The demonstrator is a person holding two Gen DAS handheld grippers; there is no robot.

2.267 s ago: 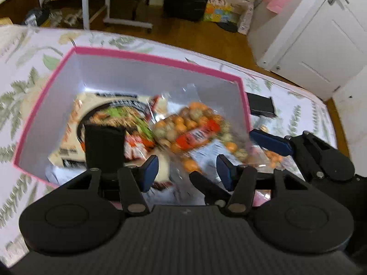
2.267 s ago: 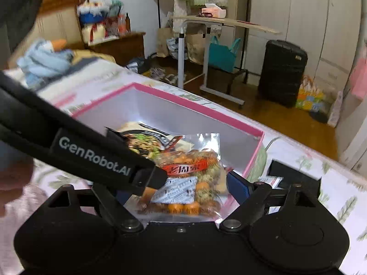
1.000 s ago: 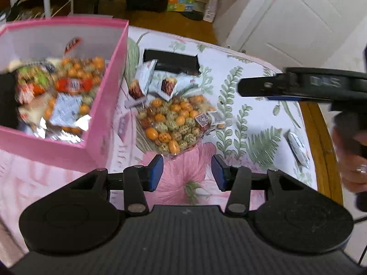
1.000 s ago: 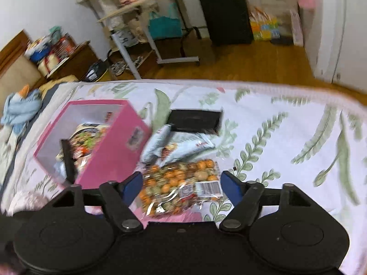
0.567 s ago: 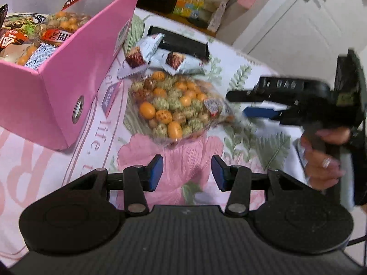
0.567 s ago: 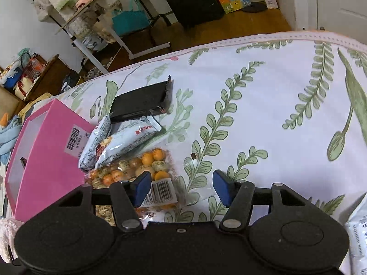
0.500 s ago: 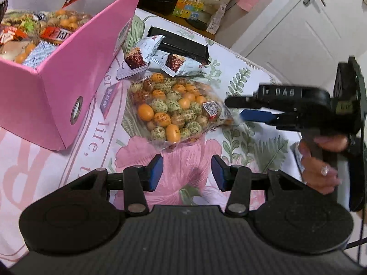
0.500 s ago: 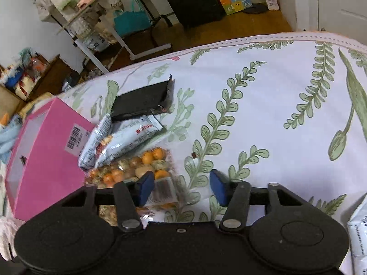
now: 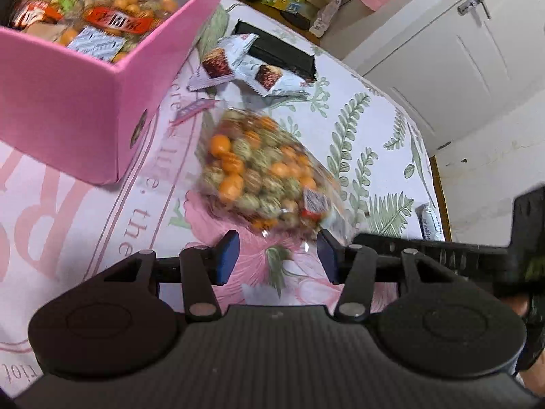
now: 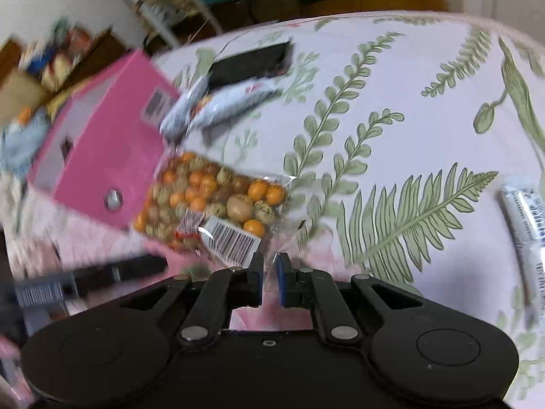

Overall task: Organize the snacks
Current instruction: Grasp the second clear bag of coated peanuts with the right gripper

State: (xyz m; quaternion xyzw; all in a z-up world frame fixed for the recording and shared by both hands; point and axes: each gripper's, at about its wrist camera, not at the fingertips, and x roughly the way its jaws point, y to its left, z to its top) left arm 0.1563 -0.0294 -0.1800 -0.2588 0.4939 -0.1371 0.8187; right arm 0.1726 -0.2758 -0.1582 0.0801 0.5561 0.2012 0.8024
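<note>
A clear bag of orange and green coated nuts [image 9: 262,173] lies on the floral cloth beside the pink box [image 9: 85,102]; it also shows in the right wrist view [image 10: 207,204]. My right gripper [image 10: 269,269] is shut on the bag's clear plastic corner. My left gripper [image 9: 276,255] is open and empty, just short of the bag. The pink box [image 10: 109,156] holds several snack packs, among them another nut bag [image 9: 119,17].
Two white wafer packs [image 9: 238,64] and a black pack [image 9: 276,51] lie beyond the nut bag. A white bar pack [image 10: 524,225] lies at the right near the table edge [image 9: 439,197]. White doors stand beyond the table.
My right gripper has closed from open onto the nut bag's corner. My left gripper came away from the pink box toward the bag and stays open.
</note>
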